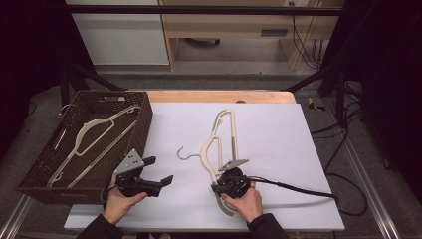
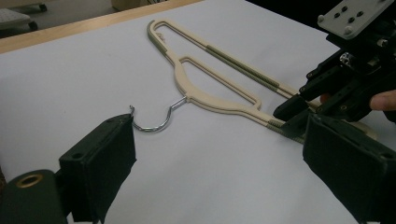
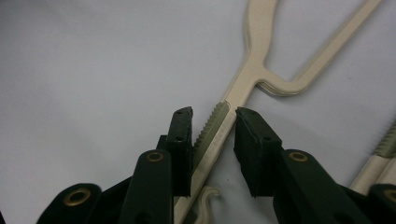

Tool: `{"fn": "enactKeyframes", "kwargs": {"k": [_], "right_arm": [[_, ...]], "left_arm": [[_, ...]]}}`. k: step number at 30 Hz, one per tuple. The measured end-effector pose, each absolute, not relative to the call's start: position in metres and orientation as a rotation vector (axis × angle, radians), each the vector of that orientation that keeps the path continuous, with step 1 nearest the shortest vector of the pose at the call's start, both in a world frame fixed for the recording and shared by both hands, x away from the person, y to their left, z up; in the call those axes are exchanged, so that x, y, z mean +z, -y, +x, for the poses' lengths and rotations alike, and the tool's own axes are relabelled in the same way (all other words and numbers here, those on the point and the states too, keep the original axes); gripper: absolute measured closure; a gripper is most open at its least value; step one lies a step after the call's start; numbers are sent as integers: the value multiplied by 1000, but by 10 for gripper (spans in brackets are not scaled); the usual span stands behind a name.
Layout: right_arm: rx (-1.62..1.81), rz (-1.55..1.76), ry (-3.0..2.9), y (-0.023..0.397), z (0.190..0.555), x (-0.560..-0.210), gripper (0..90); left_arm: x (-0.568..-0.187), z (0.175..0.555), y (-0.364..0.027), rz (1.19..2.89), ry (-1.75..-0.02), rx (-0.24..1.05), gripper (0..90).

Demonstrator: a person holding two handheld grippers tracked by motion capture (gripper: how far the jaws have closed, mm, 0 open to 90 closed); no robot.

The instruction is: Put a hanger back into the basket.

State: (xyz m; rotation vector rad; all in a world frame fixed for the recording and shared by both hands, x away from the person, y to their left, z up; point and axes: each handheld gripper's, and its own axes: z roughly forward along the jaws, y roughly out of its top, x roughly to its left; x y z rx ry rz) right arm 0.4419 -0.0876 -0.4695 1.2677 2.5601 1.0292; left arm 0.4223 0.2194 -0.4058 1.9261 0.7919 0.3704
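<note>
— Hanger (image 1: 219,144) at centre frame: lifted yet?
— No, it lies flat on the white sheet (image 1: 278,129). My right gripper (image 3: 214,122) straddles its ribbed arm, jaws narrow, not pinching. Left gripper (image 1: 152,172) gapes wide, empty.
— Remaining?
— Grip, lift, probably join the other hanger (image 1: 94,130) in the basket (image 1: 144,122), upper left.

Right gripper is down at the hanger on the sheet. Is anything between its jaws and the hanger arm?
Nothing visible. In the right gripper view the right gripper straddles the ribbed grey strip of the cream hanger, with only a sliver of white sheet showing on either side of the arm. The jaws do not look clamped yet.
</note>
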Motion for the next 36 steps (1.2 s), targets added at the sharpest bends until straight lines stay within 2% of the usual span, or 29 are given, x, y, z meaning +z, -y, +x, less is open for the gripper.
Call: {"fn": "enactKeyframes", "kwargs": {"k": [10,16,19,20,25,29,36], "right_arm": [[998,1380,-2539,98,445,-463,772],[928,1411,-2498,109,447,-460,782],[930,1397,-2498,112,448,-460,773],[956,1390,-2483,110,448,-461,702],[974,1364,-2492,106,450,-467,652],[913,1328,-2444,102,445,-469,746],[888,1397,-2402,100,445,-468,780]], "left_arm": [[-408,423,-218,1938,-793,366,95],[-408,422,-218,1942,-792,366,97],[-408,422,-218,1944,-790,365,97],[-408,422,-217,1945,-790,364,98],[-409,423,-216,1951,-788,366,98],[-410,422,-215,1956,-788,365,98],[-410,423,-214,1958,-789,370,100]]}}
